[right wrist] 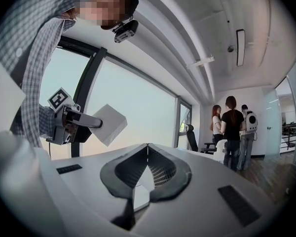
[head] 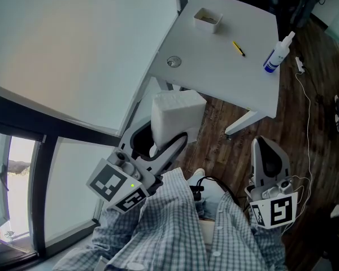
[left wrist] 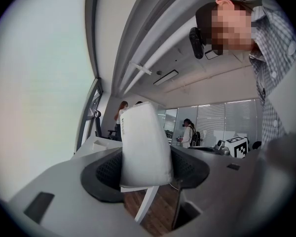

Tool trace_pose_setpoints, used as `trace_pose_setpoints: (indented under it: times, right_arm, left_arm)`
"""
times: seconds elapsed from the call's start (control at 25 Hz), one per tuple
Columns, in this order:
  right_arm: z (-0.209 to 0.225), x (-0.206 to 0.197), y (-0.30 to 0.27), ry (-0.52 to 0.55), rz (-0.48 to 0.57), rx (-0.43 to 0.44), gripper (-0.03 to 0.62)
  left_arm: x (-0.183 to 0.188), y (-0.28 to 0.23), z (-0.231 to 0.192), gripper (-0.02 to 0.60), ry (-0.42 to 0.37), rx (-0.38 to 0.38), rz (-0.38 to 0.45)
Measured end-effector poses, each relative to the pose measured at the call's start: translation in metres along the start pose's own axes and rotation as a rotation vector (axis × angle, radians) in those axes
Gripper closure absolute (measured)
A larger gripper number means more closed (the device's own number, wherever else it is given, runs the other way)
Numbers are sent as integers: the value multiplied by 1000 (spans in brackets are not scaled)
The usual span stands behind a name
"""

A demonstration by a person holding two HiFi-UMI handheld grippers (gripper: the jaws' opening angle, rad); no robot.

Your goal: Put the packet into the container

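Observation:
A white, pillow-like packet (head: pixel 175 114) is gripped between the jaws of my left gripper (head: pixel 166 134), which is shut on it and holds it above the wooden floor, short of the white table (head: pixel 214 72). Seen along the left gripper (left wrist: pixel 145 171), the packet (left wrist: pixel 144 144) stands upright between the dark pads. The small white open container (head: pixel 208 20) sits at the table's far side. My right gripper (head: pixel 264 144) is lower right, jaws shut with nothing in them; its tips (right wrist: pixel 147 149) meet. From the right gripper view the packet (right wrist: pixel 110 123) shows at left.
On the table lie a yellow pen (head: pixel 239 48), a spray bottle (head: pixel 278 52) near the right edge and a round cable port (head: pixel 173 62). A white cable (head: pixel 308 100) trails over the floor. A window wall runs along the left. Several people (right wrist: pixel 232 127) stand far off.

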State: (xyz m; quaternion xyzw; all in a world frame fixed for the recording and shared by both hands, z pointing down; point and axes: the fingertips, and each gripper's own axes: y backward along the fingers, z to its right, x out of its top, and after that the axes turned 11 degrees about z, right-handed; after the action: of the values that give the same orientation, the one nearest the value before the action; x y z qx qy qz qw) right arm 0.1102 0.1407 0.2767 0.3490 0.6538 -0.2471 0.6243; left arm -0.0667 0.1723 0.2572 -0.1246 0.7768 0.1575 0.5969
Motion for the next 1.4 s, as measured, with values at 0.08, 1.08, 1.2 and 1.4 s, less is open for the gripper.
trace_pose_setpoints:
  times: [0.08,1.08,1.2,1.4]
  right_arm:
    - [4,-3,-2,-3,0,7,582]
    - [27,-8,-6,1,3,41,582]
    - [27,-8,-3,-1,3,34,582]
    - [28,-8,-1,-4,5,32,582]
  left_arm:
    - [-1,-4,-1,308,-3,7,1]
    - [-1,-22,-2,308,-8,43,25]
    - [-1,-22,0,308,-10,41,21]
    - [-2,-20,0,308,-4,46,17]
